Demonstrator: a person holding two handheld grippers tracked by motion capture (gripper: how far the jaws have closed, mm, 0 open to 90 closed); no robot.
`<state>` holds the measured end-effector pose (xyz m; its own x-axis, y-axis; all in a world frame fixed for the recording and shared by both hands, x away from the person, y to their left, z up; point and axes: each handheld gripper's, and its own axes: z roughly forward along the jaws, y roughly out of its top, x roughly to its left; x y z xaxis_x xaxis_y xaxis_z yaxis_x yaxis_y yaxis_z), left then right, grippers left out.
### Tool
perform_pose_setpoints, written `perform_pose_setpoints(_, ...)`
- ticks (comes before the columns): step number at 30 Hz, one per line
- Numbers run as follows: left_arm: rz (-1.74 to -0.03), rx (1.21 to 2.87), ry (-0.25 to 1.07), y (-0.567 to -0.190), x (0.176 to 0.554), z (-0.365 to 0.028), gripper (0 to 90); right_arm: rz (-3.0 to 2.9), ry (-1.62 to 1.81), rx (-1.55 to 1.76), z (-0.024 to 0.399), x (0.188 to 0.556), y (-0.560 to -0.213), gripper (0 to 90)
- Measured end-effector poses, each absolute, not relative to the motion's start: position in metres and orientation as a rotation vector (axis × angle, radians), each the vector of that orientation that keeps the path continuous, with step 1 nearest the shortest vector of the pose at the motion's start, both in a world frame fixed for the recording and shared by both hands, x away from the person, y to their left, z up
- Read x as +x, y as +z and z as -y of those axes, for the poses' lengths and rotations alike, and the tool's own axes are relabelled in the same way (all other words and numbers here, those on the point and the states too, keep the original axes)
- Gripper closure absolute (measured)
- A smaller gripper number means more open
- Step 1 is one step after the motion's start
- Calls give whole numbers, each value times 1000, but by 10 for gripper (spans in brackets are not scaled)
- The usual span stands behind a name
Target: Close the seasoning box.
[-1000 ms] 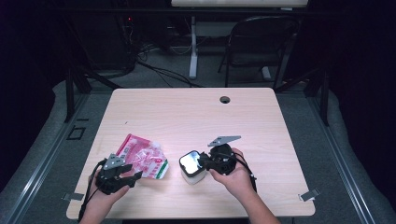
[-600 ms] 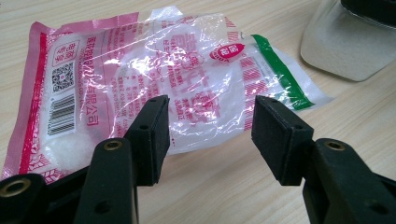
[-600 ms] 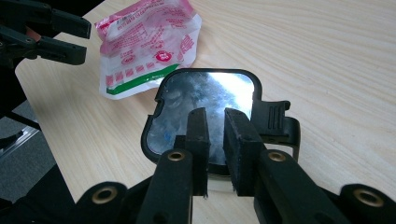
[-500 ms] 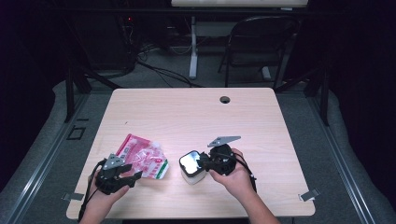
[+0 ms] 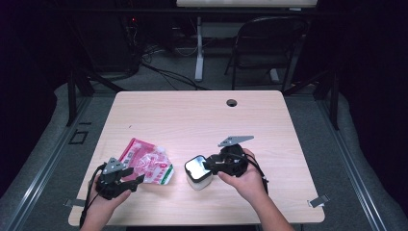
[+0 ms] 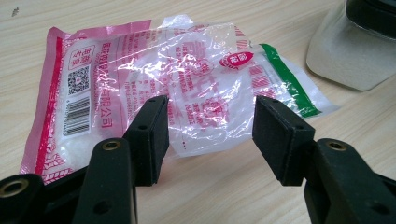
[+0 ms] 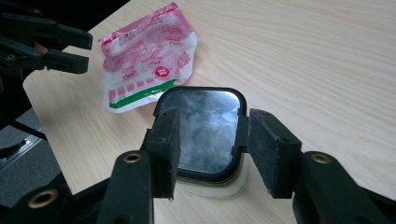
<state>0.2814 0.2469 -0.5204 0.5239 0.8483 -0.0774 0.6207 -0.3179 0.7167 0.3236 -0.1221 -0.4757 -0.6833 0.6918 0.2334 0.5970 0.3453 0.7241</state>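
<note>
High view: the left gripper (image 5: 136,179) rests at the near left of the table (image 5: 192,115), its tips at the near edge of a pink-and-clear plastic bag (image 5: 146,161); the right gripper (image 5: 208,166) sits over a white container with a black-rimmed lid (image 5: 197,168) just right of the bag.

Left gripper view: jaws stand apart and hold nothing, the bag's (image 6: 154,88) clear corner between them.

Right gripper view: jaws, just opening, flank the lid (image 7: 203,130) without pressing it.
</note>
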Motion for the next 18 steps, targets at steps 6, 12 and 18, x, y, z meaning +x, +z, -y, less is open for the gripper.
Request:
perform_pose_setpoints(6, -1197, 2042, 415, -519, 282, -250, 451, -2446, 1252, 1184, 130, 321, -472, 460)
perform_pose_setpoints(12, -1202, 2032, 421, -520, 282, -252, 443, -2396, 1220, 1177, 143, 316, -472, 412)
perform_pose_setpoints(18, -1210, 2030, 426, -521, 283, -254, 441, -2364, 1166, 1189, 158, 309, -481, 401)
